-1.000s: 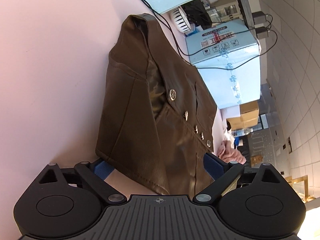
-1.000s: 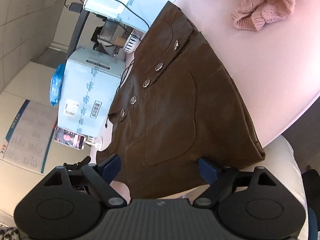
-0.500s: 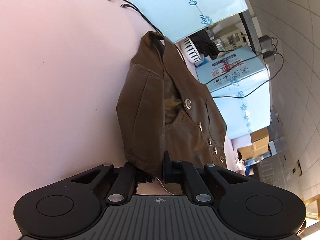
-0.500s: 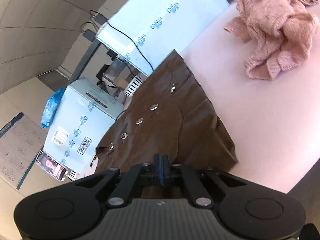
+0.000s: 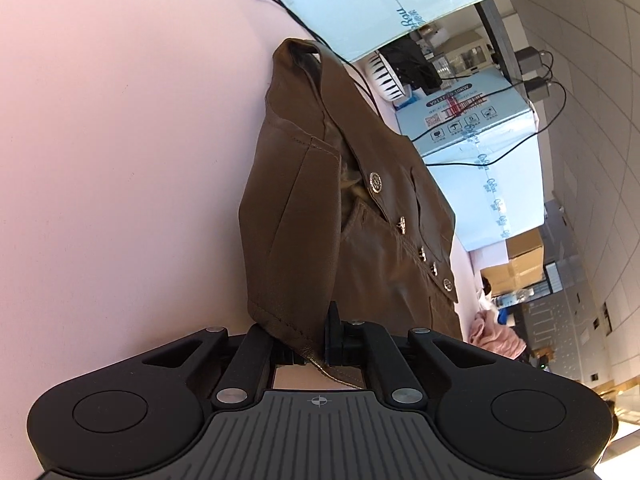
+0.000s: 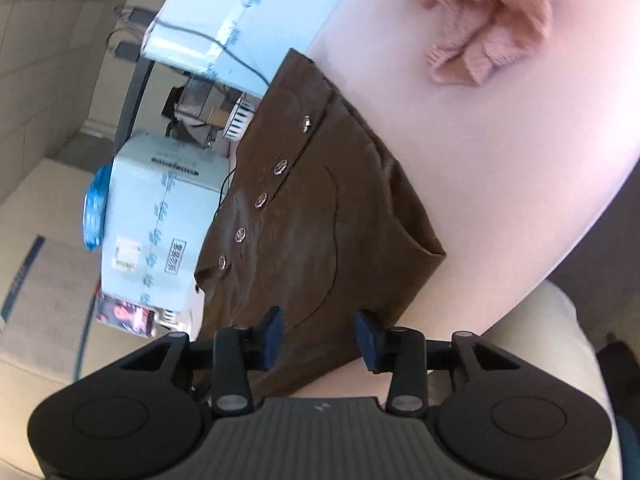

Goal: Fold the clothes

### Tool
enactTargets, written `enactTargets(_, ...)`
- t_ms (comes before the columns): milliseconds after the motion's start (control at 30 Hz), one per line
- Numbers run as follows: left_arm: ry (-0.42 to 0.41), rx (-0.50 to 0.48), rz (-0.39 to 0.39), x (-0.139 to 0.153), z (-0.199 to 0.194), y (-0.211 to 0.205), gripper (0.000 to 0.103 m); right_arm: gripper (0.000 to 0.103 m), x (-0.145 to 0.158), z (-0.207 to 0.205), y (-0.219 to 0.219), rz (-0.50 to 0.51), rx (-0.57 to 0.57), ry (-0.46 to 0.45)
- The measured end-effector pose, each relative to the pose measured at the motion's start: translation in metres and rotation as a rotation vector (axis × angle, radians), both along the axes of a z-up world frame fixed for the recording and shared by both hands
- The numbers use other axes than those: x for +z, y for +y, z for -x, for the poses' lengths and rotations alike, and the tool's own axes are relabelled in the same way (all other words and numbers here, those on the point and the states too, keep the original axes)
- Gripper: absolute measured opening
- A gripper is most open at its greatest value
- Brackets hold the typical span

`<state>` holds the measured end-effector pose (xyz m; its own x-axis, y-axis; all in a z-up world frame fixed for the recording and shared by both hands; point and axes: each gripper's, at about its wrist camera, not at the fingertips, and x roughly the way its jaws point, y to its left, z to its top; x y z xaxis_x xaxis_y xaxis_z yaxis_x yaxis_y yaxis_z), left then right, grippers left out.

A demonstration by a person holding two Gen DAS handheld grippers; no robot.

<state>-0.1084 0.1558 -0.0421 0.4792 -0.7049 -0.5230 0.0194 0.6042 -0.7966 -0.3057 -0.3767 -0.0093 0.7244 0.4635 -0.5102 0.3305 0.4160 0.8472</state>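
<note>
A brown leather vest (image 5: 320, 208) with metal buttons lies folded on the pink table (image 5: 120, 160). My left gripper (image 5: 320, 340) is shut on the vest's near hem, and a strip of the hem hangs out between the pads. In the right wrist view the same vest (image 6: 312, 232) runs from the gripper toward the boxes. My right gripper (image 6: 320, 336) has its jaws opening. Its blue pads (image 6: 272, 334) stand apart on either side of the vest's near edge, with the leather between them and not pinched.
A crumpled pink sweater (image 6: 492, 20) lies farther along the table. Light blue cartons (image 5: 480, 152) and black cables (image 5: 280, 4) stand along the far side. The table's rounded edge (image 6: 580, 240) drops off at the right, beside a cream cushion (image 6: 560, 360).
Both grippers closed on the vest's near edge from wide open. The left has stayed shut on the hem; the right's pads have since parted again and its view has rolled.
</note>
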Motion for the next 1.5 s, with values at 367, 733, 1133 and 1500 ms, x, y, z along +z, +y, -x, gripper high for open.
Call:
enactTargets(367, -0.023, -0.016, -0.054, 0.005, 0.002, -0.009, 0.007, 0.069, 0.025, 0.012, 0.01, 0.174, 0.048, 0.043)
enactTargets(733, -0.202, 0.025, -0.137, 0.008, 0.02, -0.024, 0.008, 0.07, 0.017, 0.011, 0.01, 0.151, -0.022, 0.04)
enactTargets(1133, -0.171, 0.022, -0.088, 0.007, 0.015, -0.021, 0.012, 0.068, -0.009, -0.008, 0.009, 0.073, -0.098, -0.142)
enactTargets(1500, -0.193, -0.059, -0.051, 0.023, 0.012, -0.016, 0.003, 0.007, -0.001, -0.005, 0.005, 0.05, -0.06, -0.404)
